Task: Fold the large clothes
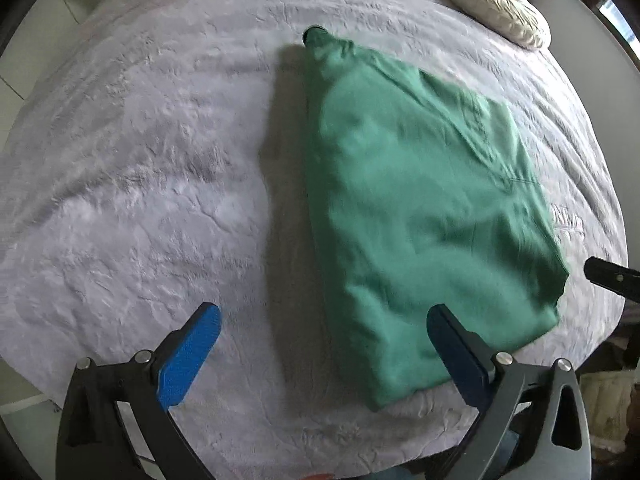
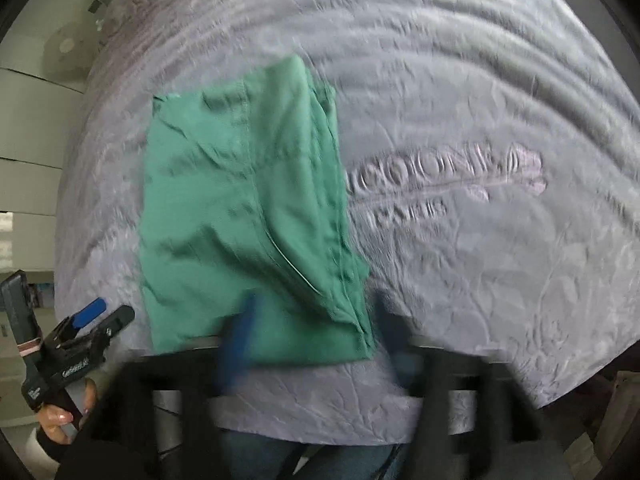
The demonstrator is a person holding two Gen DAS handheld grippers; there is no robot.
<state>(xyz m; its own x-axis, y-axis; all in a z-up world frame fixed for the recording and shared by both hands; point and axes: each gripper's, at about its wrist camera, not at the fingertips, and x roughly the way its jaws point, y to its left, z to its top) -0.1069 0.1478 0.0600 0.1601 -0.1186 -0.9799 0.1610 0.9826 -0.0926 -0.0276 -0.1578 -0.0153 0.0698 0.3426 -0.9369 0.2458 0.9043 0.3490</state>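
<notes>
A green garment [image 1: 420, 200] lies folded into a long, narrow shape on the lavender bed cover [image 1: 140, 160]. My left gripper [image 1: 324, 312] hangs open above the garment's near left corner; its pads touch nothing. In the right wrist view the same garment [image 2: 240, 208] lies flat with layered edges along its right side. My right gripper [image 2: 316, 320] is blurred and stands open over the garment's near edge, with no cloth pinched. The left gripper [image 2: 96, 316] also shows there at the lower left, held in a person's hand [image 2: 60, 416].
A cream pillow [image 1: 492, 4] lies at the far right corner of the bed. Embossed lettering [image 2: 440, 176] marks the cover right of the garment. A fan [image 2: 66, 46] stands on the floor beyond the bed's left edge. The near bed edge runs just under both grippers.
</notes>
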